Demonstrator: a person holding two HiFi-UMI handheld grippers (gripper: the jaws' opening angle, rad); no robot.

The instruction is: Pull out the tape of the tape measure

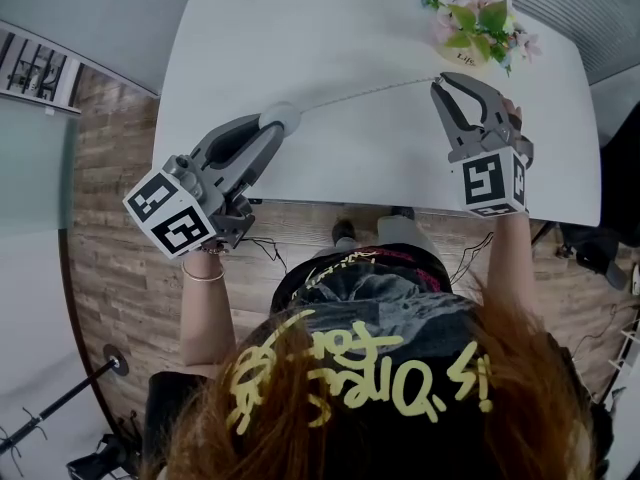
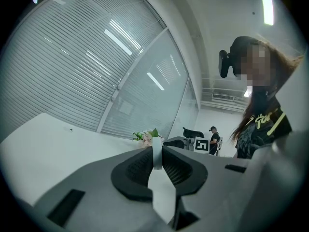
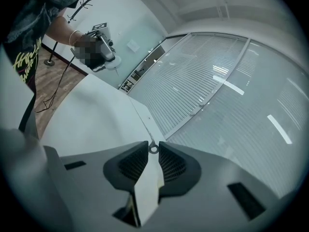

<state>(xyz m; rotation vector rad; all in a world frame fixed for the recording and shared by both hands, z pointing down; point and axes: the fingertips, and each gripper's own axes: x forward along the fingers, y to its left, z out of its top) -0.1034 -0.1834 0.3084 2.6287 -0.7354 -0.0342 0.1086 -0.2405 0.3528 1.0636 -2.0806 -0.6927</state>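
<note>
Tape (image 1: 370, 92) hangs stretched over the table's (image 1: 300, 28) middle. The left gripper (image 1: 280, 124) is clamped narrow on the small white case (image 2: 156, 153), and the right gripper (image 3: 153, 145) pinches the end ring (image 3: 153, 149). The tape looks thin, light and floppy, so it is best pulled steadily by that ring.

A white, round-cornered desk (image 1: 350, 38) stands on a grey-brown wood-plank floor (image 1: 110, 228). Near its far right corner sits a small bunch of pink flowers with green leaves in a pale pot (image 1: 478, 30). Thin black cables (image 1: 268, 251) trail below the desk's near edge. A black pole stand (image 1: 70, 400) lies at lower left. Beyond the desk runs a glass wall with white slatted blinds (image 2: 82, 57).
</note>
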